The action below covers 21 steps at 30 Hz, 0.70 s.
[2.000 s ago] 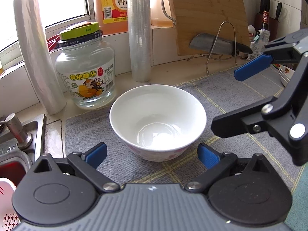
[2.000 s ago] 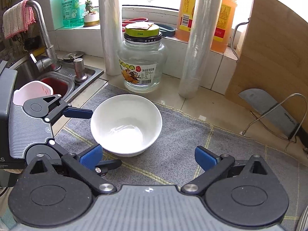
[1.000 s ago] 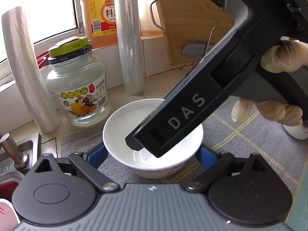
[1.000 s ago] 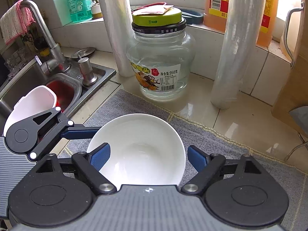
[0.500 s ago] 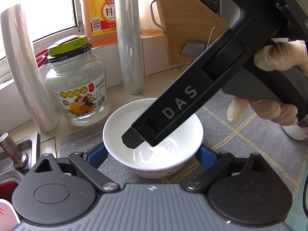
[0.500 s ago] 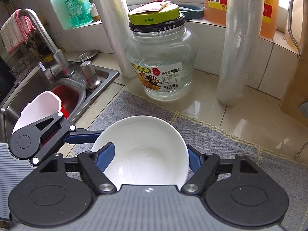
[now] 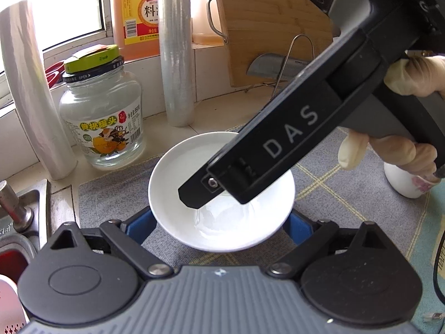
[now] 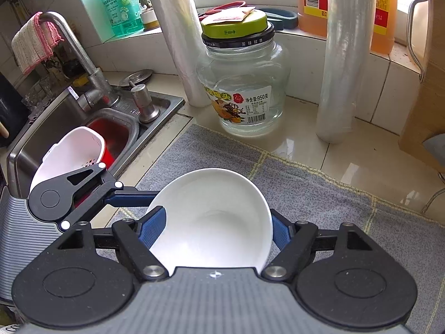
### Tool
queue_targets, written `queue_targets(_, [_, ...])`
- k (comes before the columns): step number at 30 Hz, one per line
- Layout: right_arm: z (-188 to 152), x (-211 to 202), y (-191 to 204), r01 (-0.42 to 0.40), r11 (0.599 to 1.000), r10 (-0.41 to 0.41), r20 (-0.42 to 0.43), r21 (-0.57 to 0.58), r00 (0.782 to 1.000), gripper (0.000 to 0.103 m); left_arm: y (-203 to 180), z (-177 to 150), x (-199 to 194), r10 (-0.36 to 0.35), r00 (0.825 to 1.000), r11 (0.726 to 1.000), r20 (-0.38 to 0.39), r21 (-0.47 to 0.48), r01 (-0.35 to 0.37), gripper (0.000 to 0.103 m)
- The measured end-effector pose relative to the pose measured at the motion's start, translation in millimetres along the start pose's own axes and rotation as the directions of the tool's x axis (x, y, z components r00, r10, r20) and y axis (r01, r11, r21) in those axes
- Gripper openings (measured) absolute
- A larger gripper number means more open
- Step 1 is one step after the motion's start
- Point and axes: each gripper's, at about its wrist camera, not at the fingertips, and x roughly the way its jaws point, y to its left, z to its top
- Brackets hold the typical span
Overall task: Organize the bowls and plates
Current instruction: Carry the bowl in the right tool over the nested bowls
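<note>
Our right tongs (image 8: 212, 226) have just closed in — pads now clamping the white bowl (image 8: 211, 220), left tongs (image 7: 219, 224) spread wide around it, not touching.

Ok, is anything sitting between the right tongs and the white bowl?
Nothing visible. The right tongs have just been closing, and their blue pads now press the sides of the white bowl, which sits between them on the grey mat.
</note>
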Motion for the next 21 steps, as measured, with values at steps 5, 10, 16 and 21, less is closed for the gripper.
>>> queue_targets(5, [-10.7, -15.1, 7.6, 0.003, 1.000, -0.003, 0.005, -0.001, 1.000, 0.083, -11.8, -3.3, -17.6, -0.015, 1.000, 1.000, 0.001, 0.022, 0.015, 0.096])
queue_targets(10, [-24.7, -32.1, 16.0, 0.017, 1.000, -0.017, 0.014, -0.003, 1.000, 0.083, -24.8, -4.4, -33.6, -0.035, 0.999, 0.999, -0.009, 0.041, 0.035, 0.096])
queue_targets(16, [-44.3, -50.7, 22.9, 0.027, 0.999, -0.027, 0.021, 0.021, 0.999, 0.083, -41.4, -6.9, -49.9, -0.070, 0.997, 0.995, -0.025, 0.075, 0.072, 0.096])
queue_targets(21, [-60.8, -67.5, 25.6, 0.045, 0.998, -0.046, 0.034, 0.045, 0.998, 0.083, -54.9, -6.9, -58.9, -0.093, 0.995, 0.989, -0.032, 0.108, 0.096, 0.096])
